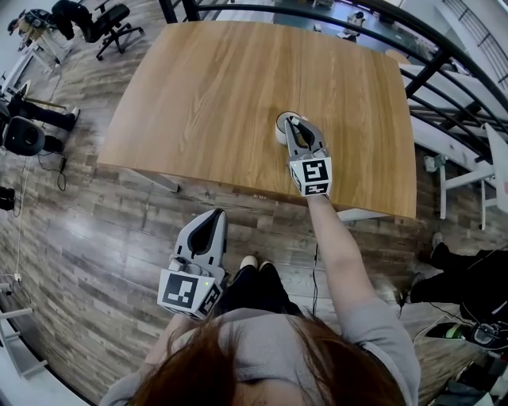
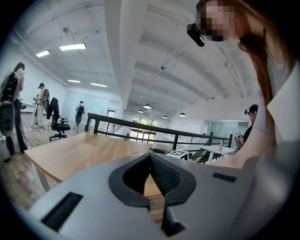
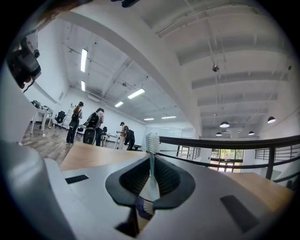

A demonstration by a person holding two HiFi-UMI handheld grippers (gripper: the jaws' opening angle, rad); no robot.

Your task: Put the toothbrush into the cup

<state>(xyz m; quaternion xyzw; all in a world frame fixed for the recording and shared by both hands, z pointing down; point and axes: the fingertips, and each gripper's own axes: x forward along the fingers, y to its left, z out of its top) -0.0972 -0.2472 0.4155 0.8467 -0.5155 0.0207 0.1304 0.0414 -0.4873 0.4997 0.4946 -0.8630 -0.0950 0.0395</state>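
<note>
In the head view a white cup (image 1: 281, 127) stands on the wooden table (image 1: 206, 103) near its front right. My right gripper (image 1: 292, 121) hovers right over the cup and covers most of it. In the right gripper view this gripper (image 3: 151, 161) is shut on a pale green toothbrush (image 3: 151, 154), which stands upright with its white bristle head on top. My left gripper (image 1: 216, 215) hangs off the table's front edge, over the floor, far from the cup. Its jaws (image 2: 150, 157) meet with nothing between them.
A black railing (image 1: 413, 32) runs behind the table. Office chairs (image 1: 103, 24) and equipment stand on the wood floor at the far left. A white table (image 1: 468, 135) is at the right. Several people stand in the background of both gripper views.
</note>
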